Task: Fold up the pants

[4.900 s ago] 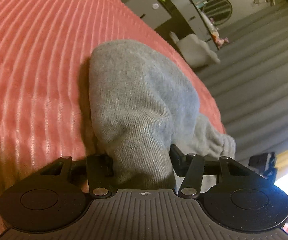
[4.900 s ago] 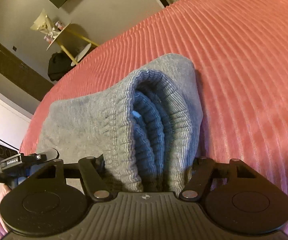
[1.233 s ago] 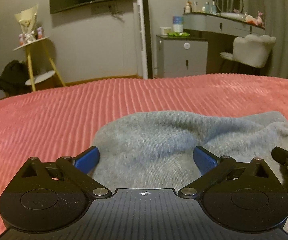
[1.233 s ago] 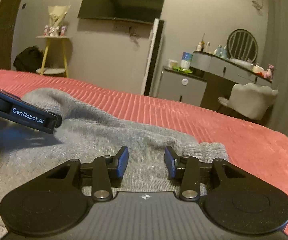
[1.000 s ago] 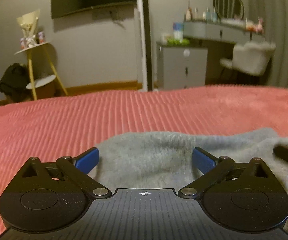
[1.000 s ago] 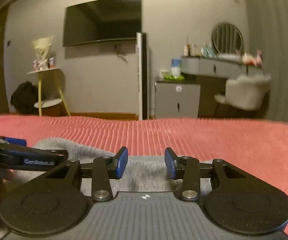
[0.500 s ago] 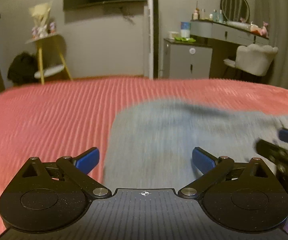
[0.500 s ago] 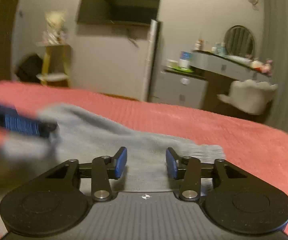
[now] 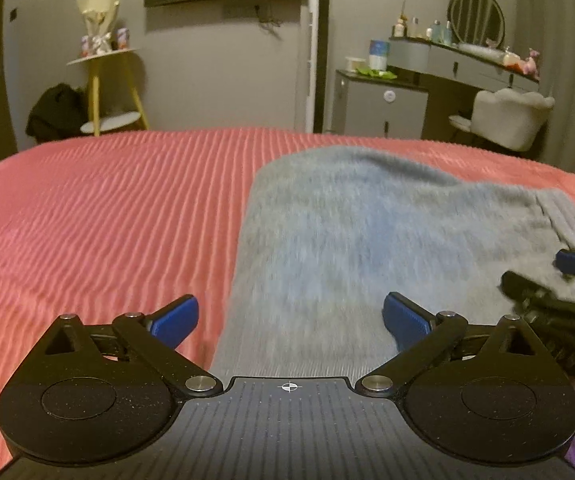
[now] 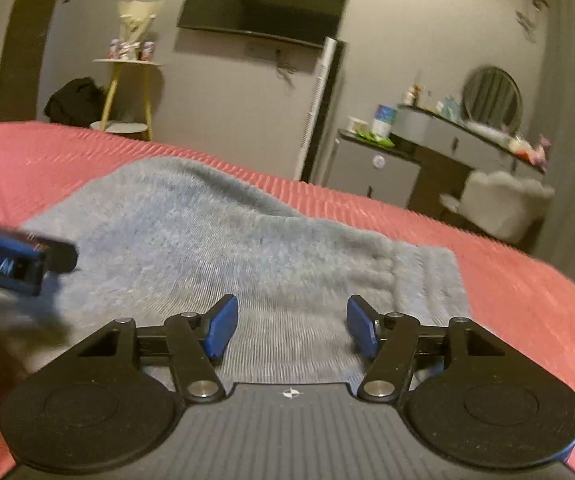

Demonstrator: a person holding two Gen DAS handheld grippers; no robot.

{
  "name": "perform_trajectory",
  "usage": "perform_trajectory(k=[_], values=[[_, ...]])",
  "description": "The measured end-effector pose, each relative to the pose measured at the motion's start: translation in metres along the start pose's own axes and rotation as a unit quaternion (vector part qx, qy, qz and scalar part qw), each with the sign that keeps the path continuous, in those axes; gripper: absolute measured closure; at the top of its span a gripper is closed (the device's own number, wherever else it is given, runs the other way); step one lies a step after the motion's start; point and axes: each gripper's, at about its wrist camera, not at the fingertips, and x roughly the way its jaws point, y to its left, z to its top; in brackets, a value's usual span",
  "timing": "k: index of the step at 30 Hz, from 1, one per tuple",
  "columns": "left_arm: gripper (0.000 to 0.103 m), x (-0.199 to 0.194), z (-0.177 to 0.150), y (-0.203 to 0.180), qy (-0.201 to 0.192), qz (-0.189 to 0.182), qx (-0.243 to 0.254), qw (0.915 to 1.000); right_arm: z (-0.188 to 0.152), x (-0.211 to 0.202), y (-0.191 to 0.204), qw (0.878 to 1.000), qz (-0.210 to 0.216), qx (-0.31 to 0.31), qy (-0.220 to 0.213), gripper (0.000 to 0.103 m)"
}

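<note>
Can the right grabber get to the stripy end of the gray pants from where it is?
Probably yes. The right gripper is open, with the gray pants right in front of it. The ribbed waistband lies flat on the pink bedspread, just ahead to the right, with nothing covering it.

The pants (image 9: pixel 367 232) lie on the bed (image 9: pixel 107 208) — shelf stand (image 9: pixel 103 88) behind left, vanity (image 9: pixel 467 68) behind right.
</note>
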Motion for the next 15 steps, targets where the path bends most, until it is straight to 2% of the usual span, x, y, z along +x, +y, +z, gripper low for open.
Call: perform_trajectory(k=[3,6,13,15], values=[[0.000,0.000,-0.009,0.003,0.017,-0.002,-0.016,0.9997,-0.003,-0.007,0.000,1.000,-0.001,-0.003,0.025,0.040],[0.000,0.008,-0.008,0.006,0.027,-0.010,-0.005,0.9996,-0.010,-0.008,0.004,0.999,-0.008,-0.035,0.026,0.040],[0.000,-0.012,-0.010,0.032,0.068,-0.013,-0.074,0.9949,-0.008,-0.030,-0.009,0.999,0.007,0.025,0.029,0.039],[0.000,-0.018,-0.011,0.038,0.080,-0.012,-0.095,0.9922,-0.007,-0.038,-0.014,0.997,0.015,0.066,0.041,0.032]])
